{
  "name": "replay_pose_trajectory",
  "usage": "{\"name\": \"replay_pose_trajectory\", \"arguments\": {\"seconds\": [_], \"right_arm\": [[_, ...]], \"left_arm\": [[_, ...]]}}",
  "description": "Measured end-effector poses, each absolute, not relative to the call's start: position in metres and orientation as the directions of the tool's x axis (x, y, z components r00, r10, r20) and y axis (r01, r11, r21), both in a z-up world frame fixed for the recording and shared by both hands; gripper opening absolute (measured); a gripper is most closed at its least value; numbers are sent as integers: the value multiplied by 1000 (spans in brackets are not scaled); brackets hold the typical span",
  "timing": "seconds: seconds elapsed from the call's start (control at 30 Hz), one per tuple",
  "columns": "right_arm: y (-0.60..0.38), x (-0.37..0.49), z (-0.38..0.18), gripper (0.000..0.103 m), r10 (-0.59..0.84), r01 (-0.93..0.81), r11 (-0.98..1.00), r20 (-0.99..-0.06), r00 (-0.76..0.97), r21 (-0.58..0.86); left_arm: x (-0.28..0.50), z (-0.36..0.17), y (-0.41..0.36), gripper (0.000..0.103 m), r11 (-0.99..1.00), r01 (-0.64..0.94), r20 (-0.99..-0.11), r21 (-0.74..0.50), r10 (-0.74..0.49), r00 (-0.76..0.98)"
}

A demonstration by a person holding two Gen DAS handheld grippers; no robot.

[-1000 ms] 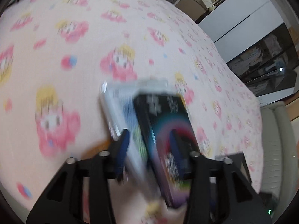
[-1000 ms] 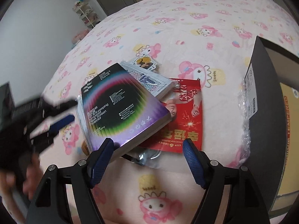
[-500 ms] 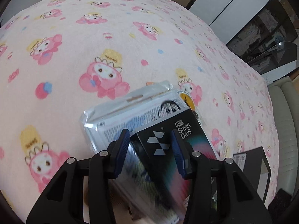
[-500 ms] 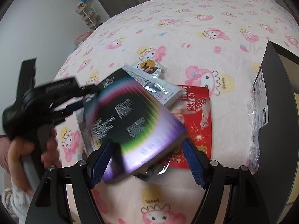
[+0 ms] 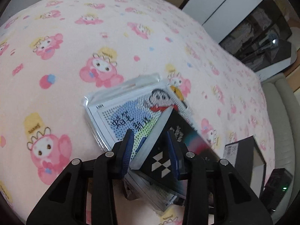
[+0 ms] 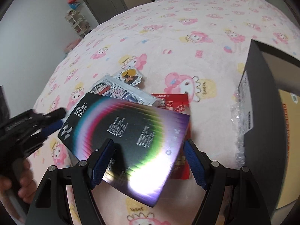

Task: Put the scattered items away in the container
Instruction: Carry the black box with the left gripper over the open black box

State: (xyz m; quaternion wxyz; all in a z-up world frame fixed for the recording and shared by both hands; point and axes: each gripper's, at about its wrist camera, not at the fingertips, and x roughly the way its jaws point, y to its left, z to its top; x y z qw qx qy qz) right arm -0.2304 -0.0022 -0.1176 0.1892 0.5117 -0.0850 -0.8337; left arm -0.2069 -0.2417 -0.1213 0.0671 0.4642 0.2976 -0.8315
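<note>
A black Smart Devil box (image 6: pixel 127 136) with a rainbow ring hangs tilted above the pink bedspread. My left gripper (image 5: pixel 151 151) is shut on its logo corner (image 5: pixel 161 166); from the right wrist view that gripper (image 6: pixel 56 120) comes in from the left. My right gripper (image 6: pixel 148 165) stands open, its blue pads wide on either side of the box's near end. Under the box lie a plastic-wrapped cartoon pin pack (image 5: pixel 127 112) (image 6: pixel 120 88), a red packet (image 6: pixel 174 101) and a small sticker (image 6: pixel 129 76). The black container (image 6: pixel 262 112) (image 5: pixel 241 155) stands open at the right.
Bubble wrap (image 6: pixel 238 123) lies against the container's left wall. A hand (image 6: pixel 22 185) holds the left gripper's handle at the lower left. The patterned bedspread (image 5: pixel 93 37) stretches away behind the items. A white cabinet (image 5: pixel 225 5) and a cushioned seat (image 5: pixel 281 112) border the bed.
The left gripper has closed on the black box and raised it off the pin pack; the box has swung right and now hangs over the red packet. The right gripper has stayed open.
</note>
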Motion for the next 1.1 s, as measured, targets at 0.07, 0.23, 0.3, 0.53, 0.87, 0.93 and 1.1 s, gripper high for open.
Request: {"name": "replay_pose_trajectory", "arguments": {"seconds": [0.07, 0.23, 0.3, 0.53, 0.87, 0.93, 1.1], "right_arm": [[-4, -229, -115, 75, -395, 236, -917, -821, -412, 323], [1, -222, -111, 74, -384, 231, -921, -831, -403, 314], [1, -215, -110, 74, -374, 243, -924, -837, -399, 296], [9, -197, -99, 74, -363, 252, -927, -827, -428, 277], [48, -170, -45, 74, -380, 285, -921, -768, -516, 264], [63, -162, -34, 74, -374, 276, -925, -754, -540, 261], [117, -145, -5, 74, -361, 227, -932, -705, -610, 281]], "left_arm": [[-202, -123, -235, 38, -822, 383, -821, -421, 166, -546], [-181, -115, -222, 39, -829, 379, -829, -410, 166, -535], [-175, -111, -219, 43, -830, 372, -823, -416, 170, -541], [-156, -99, -208, 42, -831, 347, -804, -435, 185, -564], [-135, -70, -170, 40, -848, 274, -773, -453, 220, -596], [-135, -59, -154, 40, -854, 242, -760, -460, 238, -605], [-141, -27, -105, 40, -878, 141, -728, -457, 279, -626]]}}
